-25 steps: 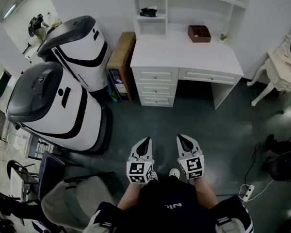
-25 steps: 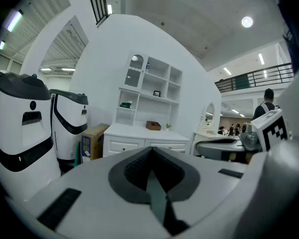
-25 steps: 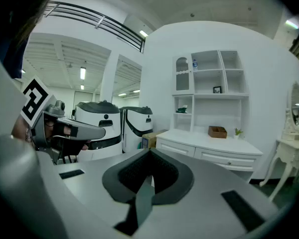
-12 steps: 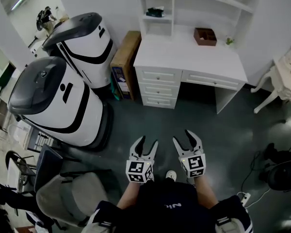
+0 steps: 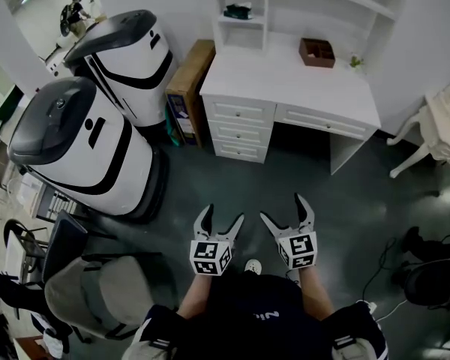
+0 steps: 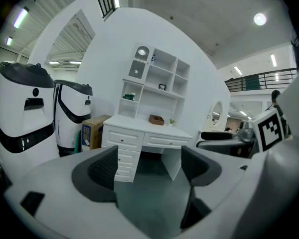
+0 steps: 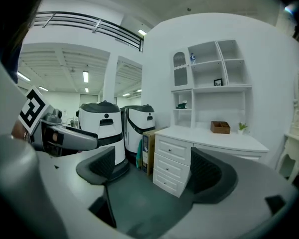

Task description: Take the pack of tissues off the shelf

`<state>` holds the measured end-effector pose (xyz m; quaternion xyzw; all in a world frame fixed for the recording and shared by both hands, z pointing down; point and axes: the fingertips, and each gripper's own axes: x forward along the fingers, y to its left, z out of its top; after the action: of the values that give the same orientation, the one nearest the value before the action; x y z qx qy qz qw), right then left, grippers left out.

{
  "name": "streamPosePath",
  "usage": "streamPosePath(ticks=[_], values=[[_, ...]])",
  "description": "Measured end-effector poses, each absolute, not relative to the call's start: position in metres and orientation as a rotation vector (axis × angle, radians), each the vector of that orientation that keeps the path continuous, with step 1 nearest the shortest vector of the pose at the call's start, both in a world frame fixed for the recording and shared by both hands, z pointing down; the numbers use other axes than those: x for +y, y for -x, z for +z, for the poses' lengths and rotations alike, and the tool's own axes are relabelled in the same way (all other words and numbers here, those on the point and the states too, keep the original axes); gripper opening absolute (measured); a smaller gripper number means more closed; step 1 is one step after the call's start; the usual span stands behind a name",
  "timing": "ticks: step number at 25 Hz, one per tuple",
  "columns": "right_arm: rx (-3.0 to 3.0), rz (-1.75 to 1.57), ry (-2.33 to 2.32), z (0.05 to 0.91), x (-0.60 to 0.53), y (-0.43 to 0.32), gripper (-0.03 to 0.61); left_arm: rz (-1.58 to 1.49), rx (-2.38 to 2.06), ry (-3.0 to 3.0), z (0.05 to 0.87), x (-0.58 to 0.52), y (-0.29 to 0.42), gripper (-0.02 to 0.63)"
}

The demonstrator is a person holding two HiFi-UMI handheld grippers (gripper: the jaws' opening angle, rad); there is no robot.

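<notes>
Around: white-and-black machines [image 5: 82, 148], brown cardboard box [image 5: 189, 81] left of white bench [image 5: 285, 81].
Indistinct: dark tissue pack [image 5: 238, 10], far shelf [image 5: 255, 21].
Jaws: left gripper [image 5: 221, 216], right gripper [image 5: 283, 210] just opened wide, empty.

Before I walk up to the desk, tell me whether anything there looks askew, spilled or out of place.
Nothing stands out. The pack of tissues lies on the shelf, the wooden box and small plant sit upright on the desk, and the drawers are shut.

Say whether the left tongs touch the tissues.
Apart. Head view: left tongs, just opened and empty, hang over the floor, far from the tissues on the shelf.
</notes>
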<state>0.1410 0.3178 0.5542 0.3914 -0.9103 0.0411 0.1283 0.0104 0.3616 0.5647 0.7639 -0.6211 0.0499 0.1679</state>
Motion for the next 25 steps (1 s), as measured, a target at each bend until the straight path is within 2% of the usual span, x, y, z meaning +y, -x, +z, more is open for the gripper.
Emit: streamPosePath(ticks=[8,16,25], values=[[-2.628,0.179,-1.105,0.572,0.317,-0.157,0.454,0.120,-1.695,-2.184,0.572,0.361,-0.042,0.379],[-2.598,0.195,-1.181,0.577,0.284,-0.161,0.449,0.141,-1.651,-2.213,0.584,0.324,-0.040,0.379],[-2.545,0.201,-1.220,0.581,0.211,-0.112,0.436,0.193,-1.537,-2.293,0.591,0.236,-0.005,0.379]])
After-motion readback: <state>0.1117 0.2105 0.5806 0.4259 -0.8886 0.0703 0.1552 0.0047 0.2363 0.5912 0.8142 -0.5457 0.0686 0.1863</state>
